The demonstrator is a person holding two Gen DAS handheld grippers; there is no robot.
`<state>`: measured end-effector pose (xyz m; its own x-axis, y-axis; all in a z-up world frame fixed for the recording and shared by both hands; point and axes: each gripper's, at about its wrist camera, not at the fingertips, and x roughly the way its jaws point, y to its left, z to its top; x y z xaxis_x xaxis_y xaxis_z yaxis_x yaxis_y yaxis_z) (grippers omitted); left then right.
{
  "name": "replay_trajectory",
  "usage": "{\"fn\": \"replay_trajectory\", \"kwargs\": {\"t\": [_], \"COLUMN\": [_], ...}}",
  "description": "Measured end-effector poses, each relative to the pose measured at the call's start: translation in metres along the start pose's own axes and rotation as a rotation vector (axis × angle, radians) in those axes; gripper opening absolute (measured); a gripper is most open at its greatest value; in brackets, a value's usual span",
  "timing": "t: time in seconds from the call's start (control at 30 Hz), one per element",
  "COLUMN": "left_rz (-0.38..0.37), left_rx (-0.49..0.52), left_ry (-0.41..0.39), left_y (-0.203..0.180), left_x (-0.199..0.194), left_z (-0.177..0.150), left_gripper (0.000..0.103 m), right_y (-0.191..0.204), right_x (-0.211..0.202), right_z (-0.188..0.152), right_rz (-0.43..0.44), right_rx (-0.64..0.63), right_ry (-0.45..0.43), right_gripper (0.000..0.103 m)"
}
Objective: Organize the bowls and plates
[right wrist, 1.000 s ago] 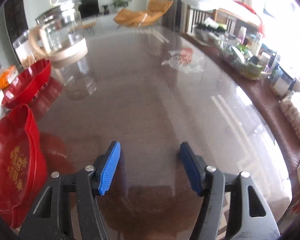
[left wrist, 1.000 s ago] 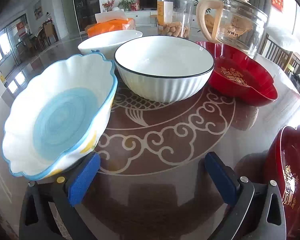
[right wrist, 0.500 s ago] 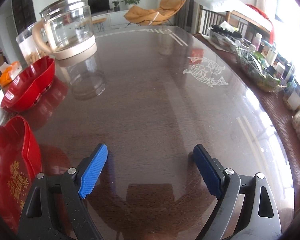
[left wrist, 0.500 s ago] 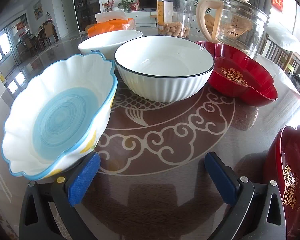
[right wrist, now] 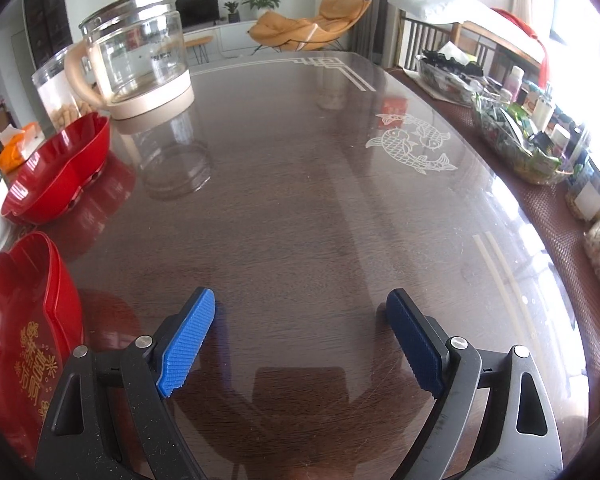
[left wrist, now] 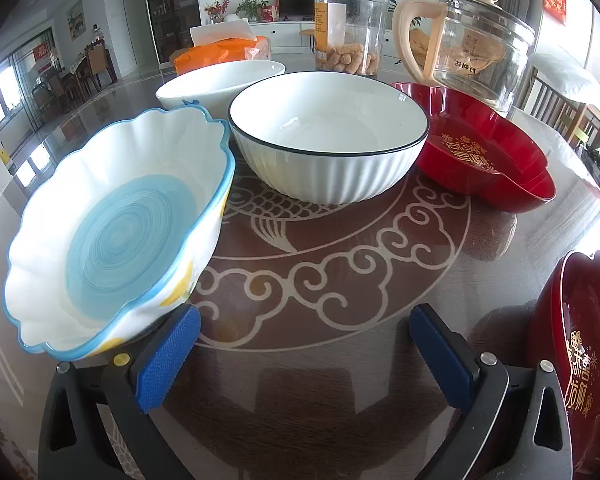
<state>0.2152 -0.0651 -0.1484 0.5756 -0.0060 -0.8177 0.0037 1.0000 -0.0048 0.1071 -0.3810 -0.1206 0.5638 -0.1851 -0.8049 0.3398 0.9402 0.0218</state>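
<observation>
In the left wrist view, a scalloped white bowl with a blue centre (left wrist: 120, 232) sits at the left, next to my left gripper's left finger. A ribbed white bowl with a dark rim (left wrist: 328, 136) stands ahead, a plain white bowl (left wrist: 216, 80) behind it, a red plate (left wrist: 480, 152) to its right, and another red plate (left wrist: 580, 344) at the right edge. My left gripper (left wrist: 304, 352) is open and empty over the table. My right gripper (right wrist: 300, 340) is open and empty; the two red plates (right wrist: 24, 320) (right wrist: 60, 172) lie to its left.
A glass kettle (left wrist: 472, 44) (right wrist: 136, 64), a clear jar of snacks (left wrist: 350, 28) and an orange tissue pack (left wrist: 224, 50) stand behind the bowls. A side shelf with bottles and a basket (right wrist: 516, 136) runs along the table's right edge.
My right gripper has opened wider and swung its view, the table's far end and the kettle now showing more fully. The left gripper has barely moved.
</observation>
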Motion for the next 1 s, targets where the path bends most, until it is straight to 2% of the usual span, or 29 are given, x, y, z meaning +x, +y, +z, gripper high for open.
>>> {"fn": "replay_trajectory", "kwargs": {"t": [1.0], "left_rz": [0.001], "left_rx": [0.0], "left_ry": [0.001], "left_y": [0.0001], "left_x": [-0.0001], "left_z": [0.0001], "left_gripper": [0.103], "right_y": [0.0002], "right_x": [-0.0018], "right_z": [0.0007], "right_rz": [-0.001], "right_rx": [0.0], "right_ry": [0.0], "right_gripper": [0.09]}}
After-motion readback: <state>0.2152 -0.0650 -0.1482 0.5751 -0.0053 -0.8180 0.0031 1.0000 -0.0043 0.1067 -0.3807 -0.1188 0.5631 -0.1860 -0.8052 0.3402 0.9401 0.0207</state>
